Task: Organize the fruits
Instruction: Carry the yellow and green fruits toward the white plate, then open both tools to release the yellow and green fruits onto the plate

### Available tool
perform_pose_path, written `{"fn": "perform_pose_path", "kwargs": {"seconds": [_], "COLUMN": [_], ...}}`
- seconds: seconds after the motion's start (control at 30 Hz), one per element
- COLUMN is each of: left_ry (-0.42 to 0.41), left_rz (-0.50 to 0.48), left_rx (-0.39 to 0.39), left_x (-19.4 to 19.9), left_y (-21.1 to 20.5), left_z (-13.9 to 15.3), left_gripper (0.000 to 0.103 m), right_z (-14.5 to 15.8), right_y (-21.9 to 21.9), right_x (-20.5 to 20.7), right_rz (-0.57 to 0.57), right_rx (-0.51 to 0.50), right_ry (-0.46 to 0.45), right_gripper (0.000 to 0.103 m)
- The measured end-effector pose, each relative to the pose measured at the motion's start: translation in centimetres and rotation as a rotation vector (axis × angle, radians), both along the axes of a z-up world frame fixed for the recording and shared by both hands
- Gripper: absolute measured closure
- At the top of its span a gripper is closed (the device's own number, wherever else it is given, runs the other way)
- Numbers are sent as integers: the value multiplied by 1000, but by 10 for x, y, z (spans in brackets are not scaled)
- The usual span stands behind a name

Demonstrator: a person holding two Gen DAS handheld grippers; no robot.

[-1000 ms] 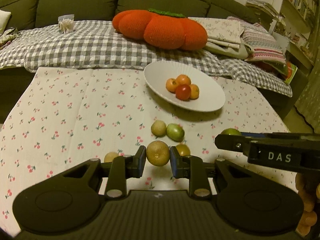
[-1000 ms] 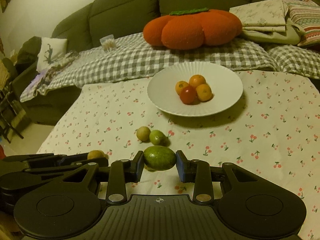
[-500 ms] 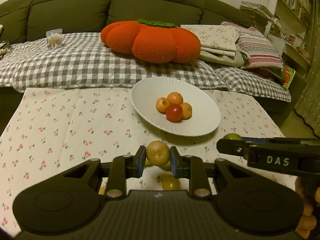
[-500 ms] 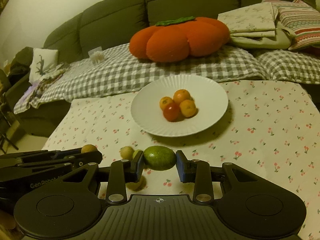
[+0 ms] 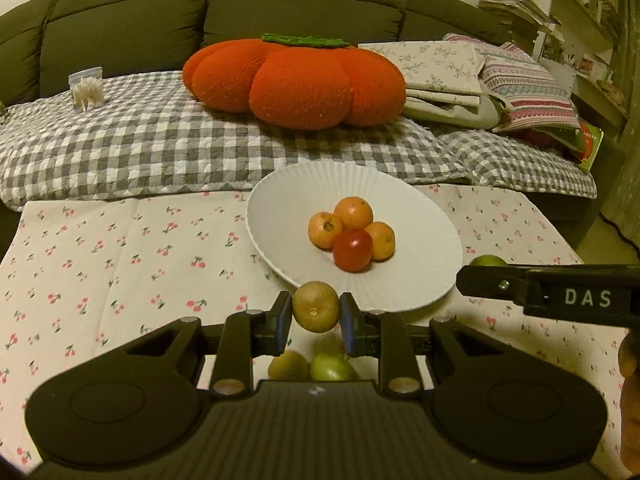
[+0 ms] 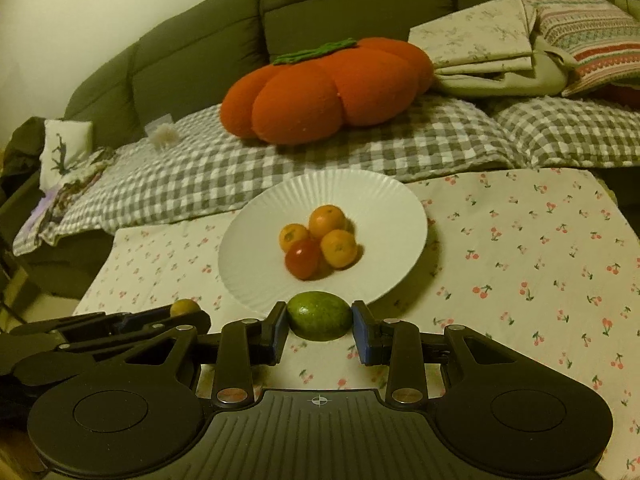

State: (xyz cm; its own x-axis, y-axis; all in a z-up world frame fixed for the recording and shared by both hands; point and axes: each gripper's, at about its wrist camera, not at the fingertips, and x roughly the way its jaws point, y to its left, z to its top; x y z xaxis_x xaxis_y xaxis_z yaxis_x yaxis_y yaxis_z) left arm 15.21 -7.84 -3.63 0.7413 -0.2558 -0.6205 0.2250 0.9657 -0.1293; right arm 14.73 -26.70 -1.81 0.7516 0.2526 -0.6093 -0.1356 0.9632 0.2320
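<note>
We hold the left gripper closed around a round yellow-brown fruit, pinched between its blue-padded fingers just at the near rim of the white fluted plate; the right gripper clasps an oval green fruit the same way, also at the plate's near edge. On the plate we see three small oranges clustered around one red tomato, all touching one another. Below our left gripper, partly hidden by its body, a yellowish fruit and a pale green fruit lie side by side on the cherry-print tablecloth; whether they touch we cannot tell. In the left view the right gripper's arm crosses at the right, marked DAS, with the green fruit's top peeping above it. Behind the table lies a grey checked blanket over a dark green sofa; on it rest an orange pumpkin-shaped cushion and folded linens.
</note>
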Motion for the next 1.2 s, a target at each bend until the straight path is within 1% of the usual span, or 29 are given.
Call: {"fn": "perform_pose_path", "kwargs": {"seconds": [0.13,0.3,0.47,0.6,0.8,0.97,1.03,1.1,1.13,1.2], "left_ry": [-28,-47,-44,-54,-48,-62,-65,-76,-84,-98], "left_rz": [-27,-53,-86,-122,-121,-119,-117,-116,-120,-124], "left_rx": [23,20,26,45,62,79,75,69,68,72], "left_x": [10,24,32,37,49,51,51,50,49,46], "left_y": [-6,-7,-11,-19,-23,-24,-23,-21,-20,-18], "left_z": [-1,-3,-12,-18,-26,-28,-28,-25,-24,-20], "left_gripper": [79,79,79,79,79,79,74,65,64,60], "right_z": [-1,-2,-8,-13,-22,-30,-32,-32,-31,-29], "right_y": [-1,-2,-9,-11,-6,1,4,6,6,3], "right_x": [14,33,52,63,72,75,75,74,73,72], "right_rz": [-8,-13,-36,-43,-23,4,13,21,20,8], "right_rx": [-6,-13,26,24,-5,-42,-49,-49,-50,-38], "right_ry": [0,-8,14,22,41,47,44,45,45,37], "right_gripper": [70,70,70,70,70,70,69,69,68,63]}}
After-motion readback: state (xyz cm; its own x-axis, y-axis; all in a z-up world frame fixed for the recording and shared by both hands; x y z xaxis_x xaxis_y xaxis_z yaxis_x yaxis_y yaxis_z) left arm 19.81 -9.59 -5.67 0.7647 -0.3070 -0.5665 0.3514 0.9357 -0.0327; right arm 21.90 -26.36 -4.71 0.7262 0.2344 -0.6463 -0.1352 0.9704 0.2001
